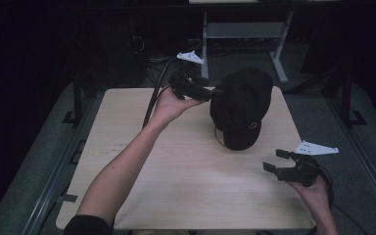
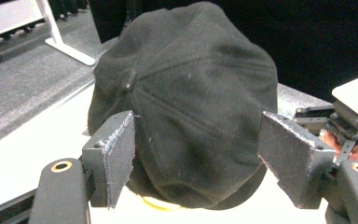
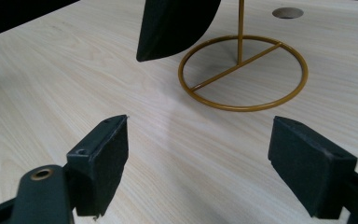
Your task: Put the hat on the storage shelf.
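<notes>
Wooden table (image 1: 142, 161): left gripper (image 1: 210, 93) open, seemingly touching black cap (image 1: 242, 105)

High view overhead, gripper views close (sharing cap (image 2: 186, 102))

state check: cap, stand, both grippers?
cap: sitting on the stand, brim toward the person, not gripped
stand: upright on the table, ring base flat
left gripper: open, at the cap's crown, jaws either side of it
right gripper: open, holds nothing, above the table's near right part
</notes>
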Available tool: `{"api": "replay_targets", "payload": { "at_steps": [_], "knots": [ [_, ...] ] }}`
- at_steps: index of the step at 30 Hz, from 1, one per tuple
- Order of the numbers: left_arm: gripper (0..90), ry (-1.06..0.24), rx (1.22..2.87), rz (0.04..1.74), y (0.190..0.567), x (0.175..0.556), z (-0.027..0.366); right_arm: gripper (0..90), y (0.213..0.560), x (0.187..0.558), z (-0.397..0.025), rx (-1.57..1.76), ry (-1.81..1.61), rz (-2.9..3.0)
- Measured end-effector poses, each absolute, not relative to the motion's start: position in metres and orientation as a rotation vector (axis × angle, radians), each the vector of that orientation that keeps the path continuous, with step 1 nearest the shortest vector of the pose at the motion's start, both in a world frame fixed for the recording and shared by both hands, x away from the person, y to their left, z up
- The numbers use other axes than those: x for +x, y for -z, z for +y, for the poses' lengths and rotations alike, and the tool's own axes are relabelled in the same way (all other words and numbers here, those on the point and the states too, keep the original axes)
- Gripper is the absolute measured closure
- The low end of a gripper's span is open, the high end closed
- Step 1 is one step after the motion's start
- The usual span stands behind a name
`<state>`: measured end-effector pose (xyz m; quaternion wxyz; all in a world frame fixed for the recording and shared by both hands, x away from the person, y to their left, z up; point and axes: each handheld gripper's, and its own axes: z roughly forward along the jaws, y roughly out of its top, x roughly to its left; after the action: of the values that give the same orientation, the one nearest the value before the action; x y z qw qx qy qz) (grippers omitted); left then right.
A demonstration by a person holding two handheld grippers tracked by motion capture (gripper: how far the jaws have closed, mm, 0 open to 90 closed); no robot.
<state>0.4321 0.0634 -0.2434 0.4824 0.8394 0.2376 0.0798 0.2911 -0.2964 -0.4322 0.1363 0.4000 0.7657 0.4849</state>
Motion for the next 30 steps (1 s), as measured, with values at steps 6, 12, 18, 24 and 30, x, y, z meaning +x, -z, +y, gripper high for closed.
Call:
{"api": "replay_targets", "payload": {
  "at_steps": [6,12,18,24,30],
  "knots": [
    [27.6,-0.204,2.03,0.599,0.246,0.426,0.076,18.8,0.433,0.292,-0.295,1.16,-1.397,2.216],
    [27.6,-0.228,2.03,0.594,0.249,0.417,0.091,18.3,0.433,0.292,-0.296,1.172,-1.398,2.205],
    [26.8,-0.238,2.02,0.604,0.252,0.406,0.108,18.2,0.432,0.289,-0.292,1.162,-1.373,2.211],
    [26.7,-0.263,2.028,0.605,0.259,0.394,0.124,18.3,0.431,0.285,-0.285,1.145,-1.334,2.226],
    [26.6,-0.265,2.021,0.618,0.269,0.384,0.14,18.3,0.432,0.282,-0.278,1.137,-1.325,2.239]
  ]
}}
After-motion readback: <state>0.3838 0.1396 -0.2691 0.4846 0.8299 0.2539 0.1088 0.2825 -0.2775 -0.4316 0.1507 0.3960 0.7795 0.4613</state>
